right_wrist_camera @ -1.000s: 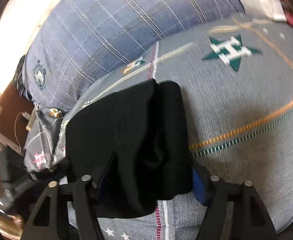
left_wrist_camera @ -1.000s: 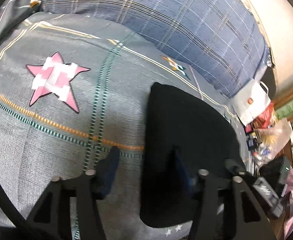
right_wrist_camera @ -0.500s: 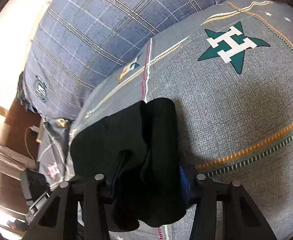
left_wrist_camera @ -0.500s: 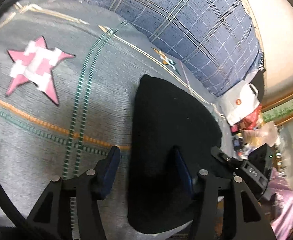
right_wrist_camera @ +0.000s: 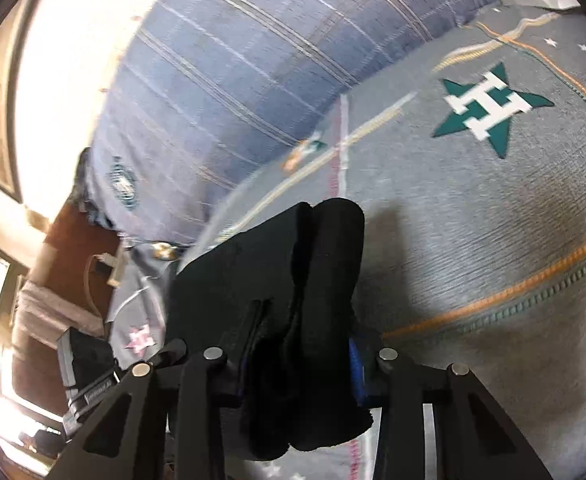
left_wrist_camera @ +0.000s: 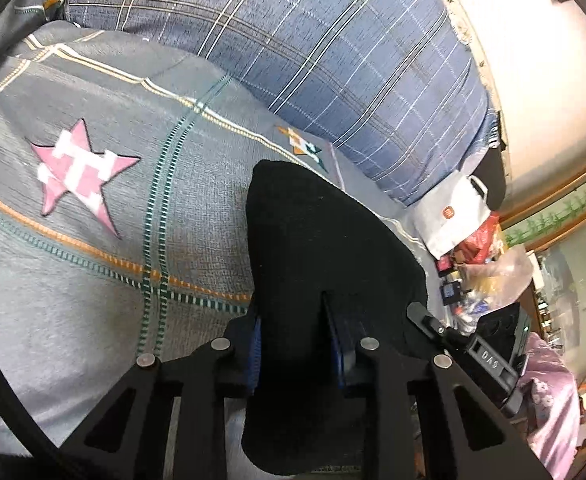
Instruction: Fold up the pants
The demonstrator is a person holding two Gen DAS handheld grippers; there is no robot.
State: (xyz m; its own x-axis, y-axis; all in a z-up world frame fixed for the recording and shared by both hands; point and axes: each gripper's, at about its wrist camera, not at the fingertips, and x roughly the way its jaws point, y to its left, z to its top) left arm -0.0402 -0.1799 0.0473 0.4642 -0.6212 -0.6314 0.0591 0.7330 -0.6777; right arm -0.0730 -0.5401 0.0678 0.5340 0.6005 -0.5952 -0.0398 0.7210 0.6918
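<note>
The black pants (left_wrist_camera: 317, 248) are a folded bundle held just above the grey star-patterned bedspread (left_wrist_camera: 93, 280). My left gripper (left_wrist_camera: 295, 340) is shut on one end of the bundle, its blue pads pressed into the cloth. My right gripper (right_wrist_camera: 297, 356) is shut on the other end of the pants (right_wrist_camera: 293, 264), where two thick folds show side by side. The other gripper's black body (left_wrist_camera: 489, 356) shows past the bundle in the left wrist view.
A blue plaid pillow (left_wrist_camera: 333, 60) lies along the far side of the bed. A white paper bag (left_wrist_camera: 453, 212) and bags of clutter (left_wrist_camera: 485, 264) sit beyond the bed's end. A cream wall (right_wrist_camera: 65, 60) and dark furniture (right_wrist_camera: 69, 272) stand behind.
Both grippers have closed onto the folded pants. The bundle has lifted slightly off the bedspread, and both views have swung.
</note>
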